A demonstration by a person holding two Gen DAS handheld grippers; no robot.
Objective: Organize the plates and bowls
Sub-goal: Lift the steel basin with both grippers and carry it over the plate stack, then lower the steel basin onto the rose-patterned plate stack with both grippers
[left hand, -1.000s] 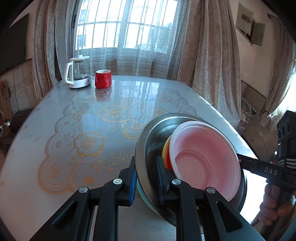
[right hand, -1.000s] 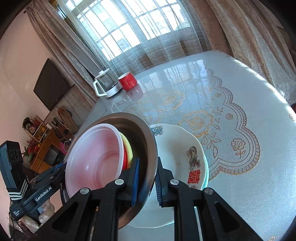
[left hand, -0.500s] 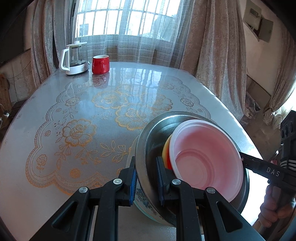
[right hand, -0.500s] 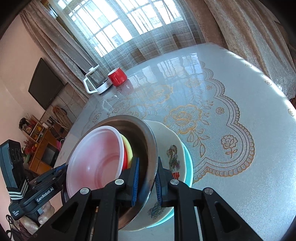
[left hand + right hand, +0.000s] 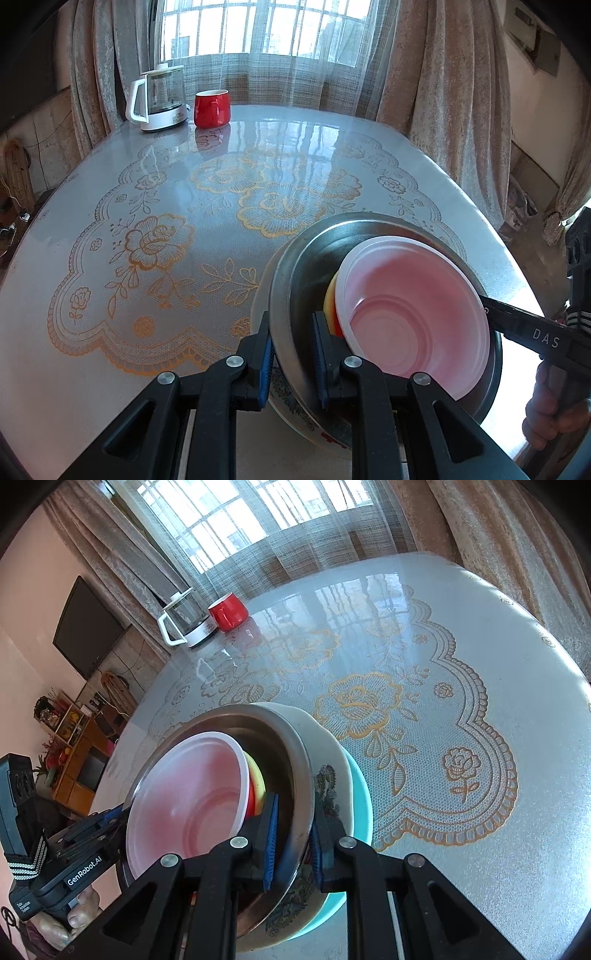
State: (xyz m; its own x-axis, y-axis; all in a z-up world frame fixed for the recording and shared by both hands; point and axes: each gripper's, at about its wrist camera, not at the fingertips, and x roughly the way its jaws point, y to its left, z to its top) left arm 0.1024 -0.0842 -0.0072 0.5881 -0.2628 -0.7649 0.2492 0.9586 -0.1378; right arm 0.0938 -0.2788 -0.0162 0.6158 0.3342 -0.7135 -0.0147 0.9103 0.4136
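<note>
A steel bowl (image 5: 306, 280) carries a nested pink-white bowl (image 5: 413, 314) with red and yellow bowls (image 5: 328, 299) under it. My left gripper (image 5: 293, 354) is shut on the steel bowl's near rim. My right gripper (image 5: 491, 317) clamps the opposite rim. In the right wrist view my right gripper (image 5: 293, 830) pinches the steel bowl (image 5: 295, 760), and the left gripper (image 5: 118, 816) holds the far side. Directly under the bowl lie a white patterned plate (image 5: 332, 775) and a teal plate (image 5: 360, 797). I cannot tell whether bowl and plate touch.
A glass kettle (image 5: 159, 99) and a red mug (image 5: 211, 108) stand at the table's far end by the curtained window. The glossy table (image 5: 147, 184) has a gold floral lace cover. A person's hand (image 5: 550, 417) grips the right tool. A TV (image 5: 86, 627) hangs on the wall.
Both grippers have come down with the steel bowl stack. It now covers most of the patterned plate, which lay open to view beside it a second ago.
</note>
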